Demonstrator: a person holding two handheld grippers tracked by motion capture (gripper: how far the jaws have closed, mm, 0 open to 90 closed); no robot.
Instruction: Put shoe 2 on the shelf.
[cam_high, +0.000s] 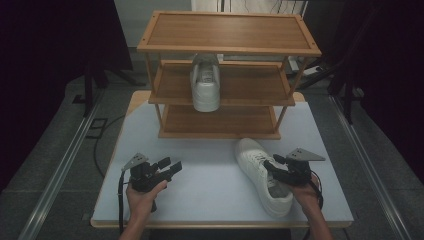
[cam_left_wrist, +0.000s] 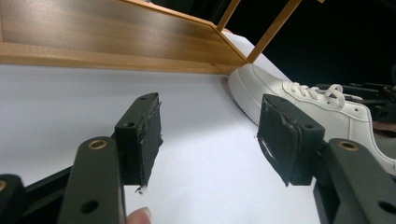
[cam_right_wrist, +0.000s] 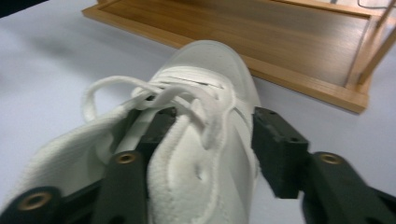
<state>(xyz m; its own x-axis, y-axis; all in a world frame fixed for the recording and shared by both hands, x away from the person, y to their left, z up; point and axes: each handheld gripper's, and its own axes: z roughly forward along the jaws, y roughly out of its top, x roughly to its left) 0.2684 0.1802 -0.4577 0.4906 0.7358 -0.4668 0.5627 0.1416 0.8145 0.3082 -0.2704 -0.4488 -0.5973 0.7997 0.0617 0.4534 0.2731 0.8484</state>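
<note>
High view: one white sneaker (cam_high: 205, 83) already on rack (cam_high: 227, 47) middle shelf; second sneaker (cam_high: 262, 175) on table (cam_high: 210, 185).
Left gripper view: left claw (cam_left_wrist: 210, 135) released, empty.
Right gripper view: right claw (cam_right_wrist: 210, 140) straddling second sneaker's side wall, not yet clenched; lifting and shelving remain.

Right claw (cam_right_wrist: 208, 154) straddling side wall of white shoe (cam_right_wrist: 205, 84): one jaw sitting inside shoe opening under laces (cam_right_wrist: 154, 91), other jaw standing outside, just beside outer side, small gap showing. Shoe lying on pale surface (cam_right_wrist: 56, 60), toe pointing toward bottom board of wooden rack (cam_right_wrist: 280, 32). Rack post rising at right.
</note>
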